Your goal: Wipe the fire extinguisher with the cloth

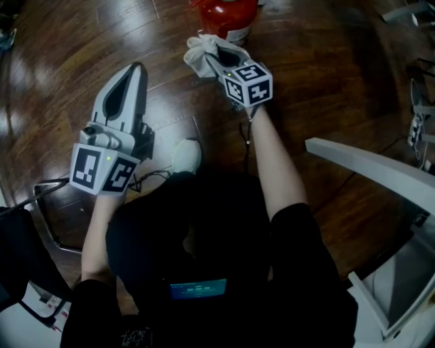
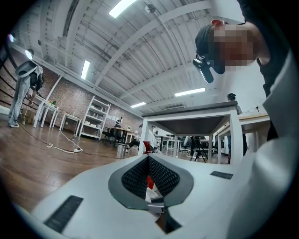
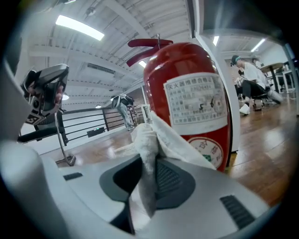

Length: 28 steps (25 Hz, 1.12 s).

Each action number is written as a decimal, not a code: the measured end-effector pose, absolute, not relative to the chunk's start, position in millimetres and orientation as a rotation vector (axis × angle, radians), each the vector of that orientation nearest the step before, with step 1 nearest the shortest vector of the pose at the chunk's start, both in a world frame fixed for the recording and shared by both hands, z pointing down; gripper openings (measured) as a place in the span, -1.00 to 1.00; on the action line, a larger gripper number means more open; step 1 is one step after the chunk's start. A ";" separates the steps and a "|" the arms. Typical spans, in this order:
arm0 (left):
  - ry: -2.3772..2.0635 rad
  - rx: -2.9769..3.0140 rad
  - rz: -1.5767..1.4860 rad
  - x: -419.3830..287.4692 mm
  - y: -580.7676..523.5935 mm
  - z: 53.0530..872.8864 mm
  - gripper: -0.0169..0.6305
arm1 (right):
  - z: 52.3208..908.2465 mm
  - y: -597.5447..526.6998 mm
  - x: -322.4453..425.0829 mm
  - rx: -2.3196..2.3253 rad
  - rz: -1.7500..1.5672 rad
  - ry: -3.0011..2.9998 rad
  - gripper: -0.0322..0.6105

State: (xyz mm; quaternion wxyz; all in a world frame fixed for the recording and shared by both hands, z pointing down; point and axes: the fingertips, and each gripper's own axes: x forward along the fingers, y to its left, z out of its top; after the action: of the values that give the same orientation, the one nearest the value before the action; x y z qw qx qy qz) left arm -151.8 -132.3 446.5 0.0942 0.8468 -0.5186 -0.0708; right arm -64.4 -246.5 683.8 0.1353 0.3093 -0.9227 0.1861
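Observation:
The red fire extinguisher (image 1: 228,17) stands on the wooden floor at the top edge of the head view. In the right gripper view it fills the middle, upright, its white label (image 3: 196,100) facing me. My right gripper (image 1: 219,60) is shut on a crumpled white cloth (image 1: 202,53), which hangs just short of the extinguisher's base. The cloth (image 3: 150,140) bunches up between the jaws of this gripper (image 3: 152,163). My left gripper (image 1: 136,69) hovers over the floor to the left, well away from the extinguisher. Its jaws (image 2: 149,161) are shut on nothing.
A white table frame (image 1: 380,170) runs along the right side. The person's white shoe (image 1: 187,155) and a thin cable (image 1: 153,178) lie on the floor near the middle. A metal chair leg (image 1: 41,217) stands at lower left.

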 end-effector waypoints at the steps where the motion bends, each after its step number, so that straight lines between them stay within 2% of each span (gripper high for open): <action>1: -1.540 2.511 -0.210 -153.1 -132.4 446.6 -0.94 | 686.8 -246.3 -63.8 0.899 0.550 -2.667 -0.61; 6: -1.540 2.502 -0.226 -156.0 -134.6 447.8 -0.94 | 693.1 -243.1 -59.5 0.907 0.572 -2.651 -0.61; 12: -1.478 2.559 -0.177 -135.4 -145.5 446.2 -0.94 | 659.1 -231.1 -53.4 0.920 0.552 -2.705 -0.61; 19: -1.421 2.567 -0.143 -142.7 -166.1 413.3 -0.94 | 549.6 -196.6 -24.3 0.990 0.522 -2.825 -0.61; 28: -1.375 2.577 -0.073 -135.6 -135.0 300.0 -0.94 | 361.9 -134.2 31.5 1.229 0.286 -2.827 -0.61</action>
State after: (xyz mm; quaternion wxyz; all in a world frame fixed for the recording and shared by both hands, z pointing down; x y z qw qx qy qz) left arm -135.6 -135.0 300.0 0.1095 0.8766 -0.4679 -0.0248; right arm 31.5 -134.2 361.9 0.0230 0.3969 -0.9129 0.0924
